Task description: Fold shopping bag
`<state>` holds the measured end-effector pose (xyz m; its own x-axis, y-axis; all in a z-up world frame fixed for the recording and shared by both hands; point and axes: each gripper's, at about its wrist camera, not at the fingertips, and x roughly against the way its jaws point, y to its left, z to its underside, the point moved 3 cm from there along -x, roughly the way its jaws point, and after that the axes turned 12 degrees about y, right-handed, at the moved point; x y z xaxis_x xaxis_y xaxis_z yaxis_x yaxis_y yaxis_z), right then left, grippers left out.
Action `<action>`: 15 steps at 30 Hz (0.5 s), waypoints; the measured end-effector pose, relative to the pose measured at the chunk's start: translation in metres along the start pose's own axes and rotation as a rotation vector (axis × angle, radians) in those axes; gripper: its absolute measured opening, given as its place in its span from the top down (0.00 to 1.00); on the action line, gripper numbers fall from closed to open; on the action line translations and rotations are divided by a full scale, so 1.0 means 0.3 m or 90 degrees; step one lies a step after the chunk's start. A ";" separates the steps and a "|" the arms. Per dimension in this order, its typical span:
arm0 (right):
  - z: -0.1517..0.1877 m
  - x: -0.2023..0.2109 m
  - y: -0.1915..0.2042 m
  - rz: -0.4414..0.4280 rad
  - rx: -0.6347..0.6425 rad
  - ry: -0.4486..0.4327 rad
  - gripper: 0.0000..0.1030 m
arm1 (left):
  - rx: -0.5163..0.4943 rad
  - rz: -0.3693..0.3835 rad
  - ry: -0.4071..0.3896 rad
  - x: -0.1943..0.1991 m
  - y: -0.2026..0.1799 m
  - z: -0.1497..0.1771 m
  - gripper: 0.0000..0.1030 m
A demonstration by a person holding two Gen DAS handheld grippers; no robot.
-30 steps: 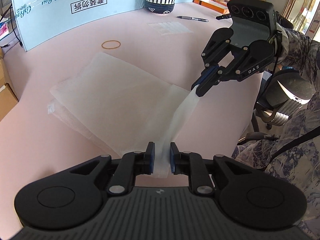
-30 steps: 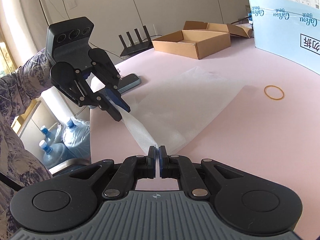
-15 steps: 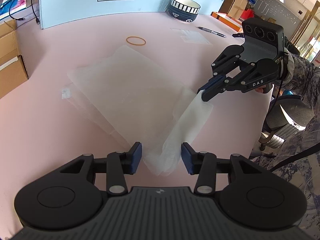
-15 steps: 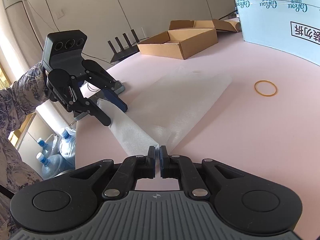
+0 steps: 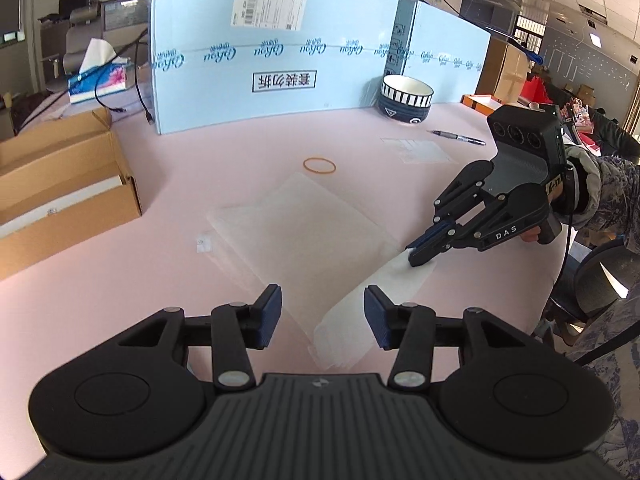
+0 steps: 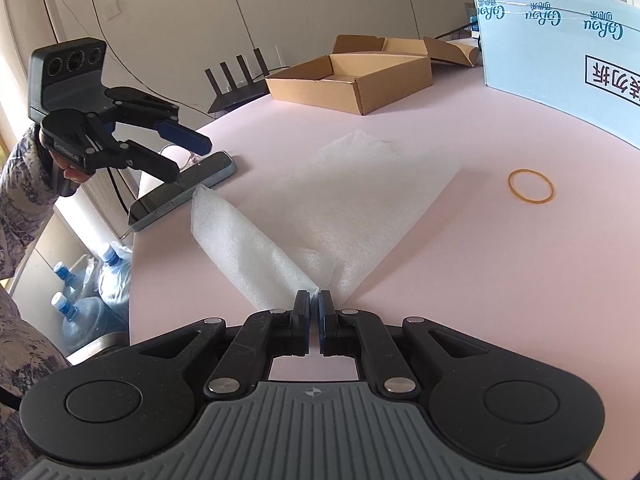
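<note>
A white translucent shopping bag [image 5: 304, 232] lies flat on the pink table [image 5: 240, 152], with one side folded over into a narrow strip [image 5: 380, 300]. My right gripper [image 6: 314, 298] is shut on the strip's near end where it meets the bag [image 6: 360, 200], low over the table. In the left wrist view that right gripper [image 5: 416, 254] pinches the strip's far end. My left gripper [image 5: 322, 294] is open and raised, with nothing pressed between its pads. From the right wrist view the left gripper [image 6: 188, 158] hangs above the strip's loose end.
A rubber band [image 5: 319, 165] lies beyond the bag. A striped bowl [image 5: 406, 98] and a pen [image 5: 458, 137] sit at the back right before a blue board [image 5: 272, 68]. An open cardboard box [image 5: 60, 196] stands left. A phone [image 6: 180, 188] lies by the table edge.
My left gripper opened, let go of the bag's strip and rose back from it. The strip's end now rests on the table. The right gripper keeps its grip.
</note>
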<state>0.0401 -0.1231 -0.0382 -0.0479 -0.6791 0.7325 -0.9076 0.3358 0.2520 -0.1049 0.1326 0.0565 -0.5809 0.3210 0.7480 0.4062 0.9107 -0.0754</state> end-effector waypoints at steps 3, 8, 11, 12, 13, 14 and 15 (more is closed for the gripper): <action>-0.001 -0.003 0.005 0.008 0.001 -0.001 0.96 | -0.004 -0.036 -0.057 0.029 -0.059 -0.020 0.52; 0.004 -0.004 0.017 0.020 -0.003 -0.006 0.96 | 0.001 -0.074 -0.091 -0.106 -0.190 -0.014 0.52; 0.008 -0.004 0.018 0.022 -0.004 -0.012 0.96 | 0.024 -0.068 -0.106 -0.201 -0.226 -0.002 0.67; 0.009 -0.003 0.018 0.023 -0.004 -0.013 0.96 | 0.040 -0.060 -0.107 -0.226 -0.225 0.004 0.69; 0.010 -0.003 0.019 0.025 -0.003 -0.016 0.96 | 0.057 -0.054 -0.105 -0.249 -0.221 0.010 0.77; 0.011 -0.003 0.021 0.026 -0.001 -0.018 0.96 | 0.074 -0.054 -0.096 -0.268 -0.214 0.018 0.81; 0.013 -0.003 0.021 0.028 0.001 -0.021 0.96 | 0.089 -0.054 -0.088 -0.286 -0.206 0.026 0.81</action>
<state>0.0328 -0.1228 -0.0396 -0.1011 -0.6846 0.7219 -0.9047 0.3651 0.2196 -0.0857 0.0508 -0.0081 -0.7035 0.2659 0.6591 0.2555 0.9600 -0.1146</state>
